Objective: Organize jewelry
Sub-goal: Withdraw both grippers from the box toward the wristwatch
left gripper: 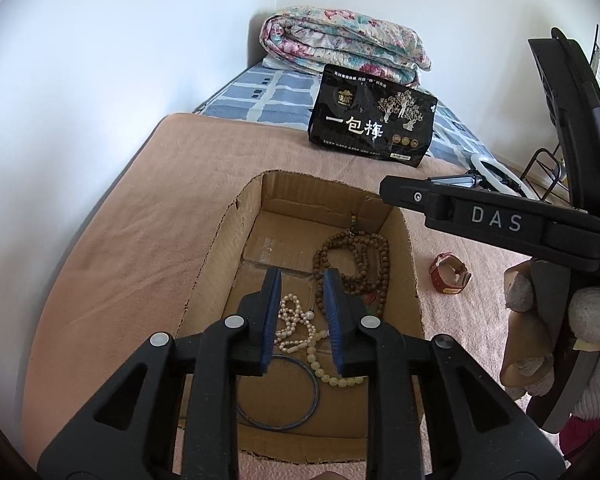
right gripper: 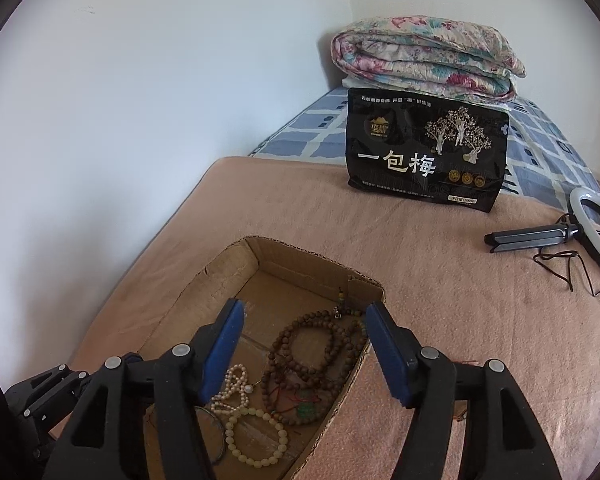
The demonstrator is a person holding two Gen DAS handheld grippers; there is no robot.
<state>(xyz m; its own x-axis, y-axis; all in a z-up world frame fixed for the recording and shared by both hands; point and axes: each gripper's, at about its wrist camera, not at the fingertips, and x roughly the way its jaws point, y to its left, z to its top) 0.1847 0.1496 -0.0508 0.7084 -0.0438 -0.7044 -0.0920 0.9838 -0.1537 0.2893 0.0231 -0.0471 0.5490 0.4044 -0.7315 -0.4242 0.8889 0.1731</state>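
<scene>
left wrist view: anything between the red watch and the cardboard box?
Nothing: in the left wrist view only bare pink blanket lies between the red watch and the cardboard box right wall. The watch sits outside the box.

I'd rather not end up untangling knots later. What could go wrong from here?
The pearl string, cream bead bracelet and brown bead necklace lie overlapping in the cardboard box, so lifting one may drag another along. The red watch sits outside the box on the blanket, close beside the wall; a sideways reach might nudge the box.

Bedroom (folded quilt (right gripper: 428,54) on bed (right gripper: 380,240))
</scene>
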